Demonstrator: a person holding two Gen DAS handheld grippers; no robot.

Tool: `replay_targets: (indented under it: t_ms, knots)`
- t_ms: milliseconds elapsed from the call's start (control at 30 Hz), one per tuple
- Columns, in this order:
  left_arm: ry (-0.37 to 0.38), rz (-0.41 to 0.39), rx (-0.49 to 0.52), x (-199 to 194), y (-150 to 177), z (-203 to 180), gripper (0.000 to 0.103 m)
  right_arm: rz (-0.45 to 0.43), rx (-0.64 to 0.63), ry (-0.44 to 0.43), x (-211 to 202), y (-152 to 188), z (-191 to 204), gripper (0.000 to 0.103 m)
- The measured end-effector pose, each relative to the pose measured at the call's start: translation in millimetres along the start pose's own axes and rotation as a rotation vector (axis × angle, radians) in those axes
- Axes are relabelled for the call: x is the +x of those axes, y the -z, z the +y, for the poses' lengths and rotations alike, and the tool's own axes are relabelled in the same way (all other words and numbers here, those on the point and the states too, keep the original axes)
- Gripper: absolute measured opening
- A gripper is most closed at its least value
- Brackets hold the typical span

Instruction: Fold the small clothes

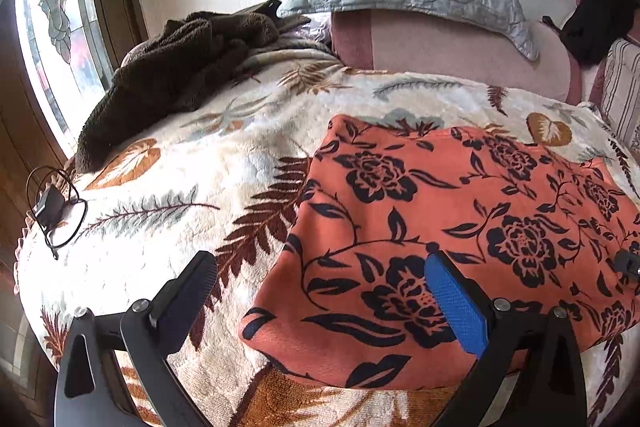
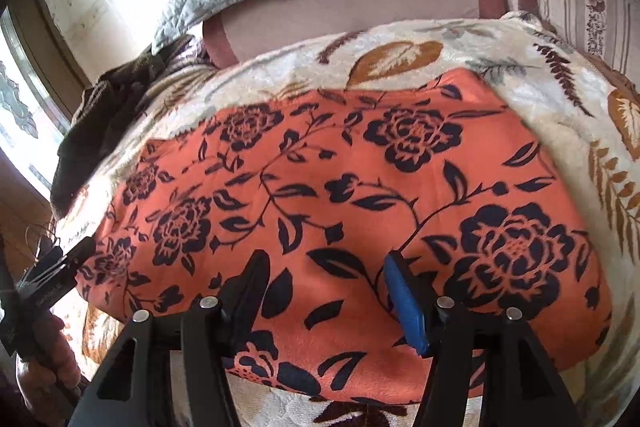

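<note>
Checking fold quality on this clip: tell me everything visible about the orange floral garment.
The orange floral garment is soft, fleecy-looking cloth, orange with a dark navy rose-and-vine print. It lies folded into a rough rectangle, fairly flat, with layered thickness at its near edge, on the cream leaf-patterned blanket. The left claw stands wide open over its near left corner; the right claw is open above its near edge. Neither grips it.

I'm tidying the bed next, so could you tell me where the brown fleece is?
In the left wrist view, the brown fleece lies crumpled at the bed's far left by the window, beyond the orange cloth.
</note>
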State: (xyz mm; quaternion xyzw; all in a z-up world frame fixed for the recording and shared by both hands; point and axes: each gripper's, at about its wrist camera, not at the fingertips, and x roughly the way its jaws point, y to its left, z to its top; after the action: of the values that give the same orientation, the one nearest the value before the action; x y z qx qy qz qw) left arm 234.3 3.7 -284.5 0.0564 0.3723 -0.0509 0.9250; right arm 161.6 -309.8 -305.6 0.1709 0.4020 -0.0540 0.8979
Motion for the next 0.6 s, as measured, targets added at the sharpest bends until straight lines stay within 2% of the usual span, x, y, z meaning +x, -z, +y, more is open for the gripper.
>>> replay_targets:
  t_ms: [133,233,300,367,500,600]
  knots:
    - [0.072,-0.047,0.054,-14.7,-4.6,-20.8,0.103,-0.095,0.067,0.029,-22.9,-5.4,-19.7,0.062]
    - [0.108,-0.030,0.110,-14.1,-0.3,-38.5,0.103,-0.097,0.108,0.061,-28.2,-4.9,-35.5,0.062]
    - [0.128,0.061,0.156,0.2,6.5,-49.6,0.103,-0.053,0.152,0.058,-23.4,-1.7,-48.4,0.062]
    - [0.112,0.181,0.195,22.7,18.2,-59.0,0.103,0.052,0.202,0.041,-8.6,4.9,-62.6,0.061]
    - [0.111,0.143,0.223,17.8,19.4,-60.3,0.103,0.008,0.287,-0.038,-30.8,10.4,-76.9,0.060]
    - [0.125,0.100,0.156,7.6,13.5,-42.9,0.103,-0.041,0.389,-0.105,-55.7,16.7,-94.8,0.061]
